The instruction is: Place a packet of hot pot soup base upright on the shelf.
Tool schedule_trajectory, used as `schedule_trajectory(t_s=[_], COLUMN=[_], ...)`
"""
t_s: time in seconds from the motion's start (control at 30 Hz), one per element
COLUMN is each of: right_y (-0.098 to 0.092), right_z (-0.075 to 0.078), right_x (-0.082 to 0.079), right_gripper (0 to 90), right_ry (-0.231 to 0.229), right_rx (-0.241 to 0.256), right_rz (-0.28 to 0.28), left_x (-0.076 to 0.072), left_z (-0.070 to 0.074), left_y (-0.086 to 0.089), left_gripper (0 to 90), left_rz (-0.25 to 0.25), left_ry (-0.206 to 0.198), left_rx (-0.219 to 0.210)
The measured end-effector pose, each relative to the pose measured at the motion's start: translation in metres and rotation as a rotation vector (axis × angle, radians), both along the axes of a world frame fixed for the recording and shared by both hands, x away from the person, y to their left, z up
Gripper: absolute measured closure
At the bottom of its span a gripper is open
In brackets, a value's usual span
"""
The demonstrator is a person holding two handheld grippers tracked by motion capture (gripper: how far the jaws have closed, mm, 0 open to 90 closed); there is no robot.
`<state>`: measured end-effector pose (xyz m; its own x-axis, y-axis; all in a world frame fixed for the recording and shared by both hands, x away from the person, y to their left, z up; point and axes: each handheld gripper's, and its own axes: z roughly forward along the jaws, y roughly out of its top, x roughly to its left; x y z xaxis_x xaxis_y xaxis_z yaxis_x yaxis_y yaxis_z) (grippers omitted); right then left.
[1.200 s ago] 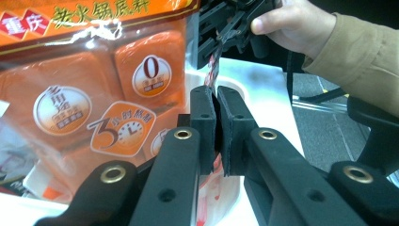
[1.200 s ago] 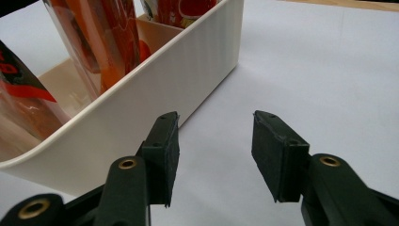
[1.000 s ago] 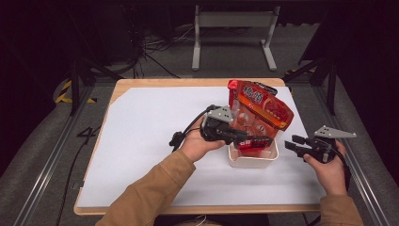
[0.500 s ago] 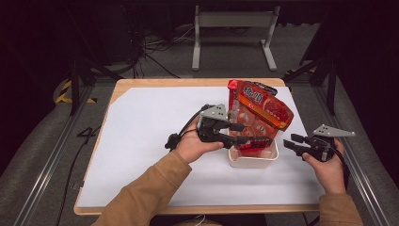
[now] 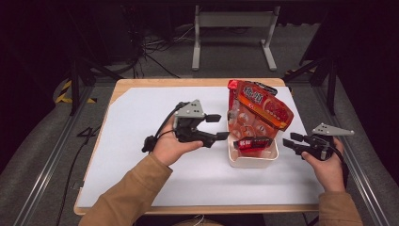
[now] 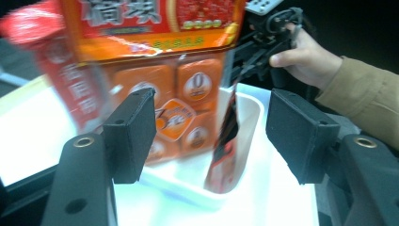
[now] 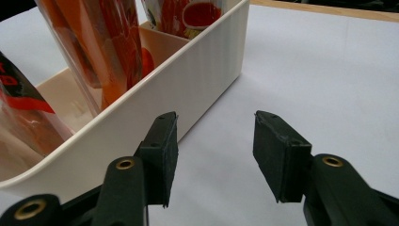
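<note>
A red snack bag (image 5: 258, 110) stands tilted in a white bin (image 5: 251, 160) on the white mat (image 5: 141, 122), with the left gripper (image 5: 219, 127) just beside the bin's left side, jaws spread and holding nothing. The right gripper (image 5: 291, 140), also spread and empty, hangs near the bin's right wall. The left gripper view shows a dark, narrow packet (image 6: 225, 141) standing in the bin beside the bag; the right gripper view shows the bin's wall (image 7: 155, 99) close to its left jaw.
</note>
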<state>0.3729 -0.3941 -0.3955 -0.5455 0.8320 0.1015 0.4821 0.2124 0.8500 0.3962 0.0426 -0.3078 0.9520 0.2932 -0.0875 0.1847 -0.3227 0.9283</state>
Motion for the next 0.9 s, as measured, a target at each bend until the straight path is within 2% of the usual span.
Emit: schedule_trajectory(t_s=[0.1, 0.17, 0.27, 0.47, 0.53, 0.67, 0.77, 0.9], right_y=[0.0, 0.001, 0.001, 0.002, 0.002, 0.002, 0.003, 0.004], right_z=[0.001, 0.001, 0.001, 0.002, 0.002, 0.003, 0.003, 0.003], right_x=[0.001, 0.001, 0.001, 0.001, 0.0, 0.0, 0.0, 0.0], right_gripper=[50.0, 49.5, 49.3, 48.5, 48.1, 45.9, 45.2, 44.9], right_ry=[-0.006, -0.009, -0.008, -0.013, -0.019, -0.028, -0.033, -0.03], right_rx=[0.001, 0.0, -0.001, 0.003, 0.004, 0.008, 0.009, 0.008], right_rz=[0.001, 0.001, 0.001, 0.002, 0.004, 0.008, 0.011, 0.013], left_x=[-0.001, -0.003, -0.005, -0.011, -0.013, -0.018, -0.02, -0.02], left_z=[0.002, 0.002, 0.003, 0.004, 0.004, -0.003, -0.011, -0.019], left_y=[0.02, 0.032, 0.05, 0.077, 0.085, 0.102, 0.118, 0.132], left_gripper=[30.3, 29.4, 27.8, 25.4, 25.3, 21.9, 21.6, 22.8], left_rz=[0.041, 0.054, 0.092, 0.13, 0.144, 0.182, 0.225, 0.245], left_ry=[-0.003, 0.014, -0.002, -0.031, -0.026, -0.019, -0.022, -0.014], left_rx=[0.0, -0.011, -0.014, -0.02, -0.01, 0.036, 0.027, 0.032])
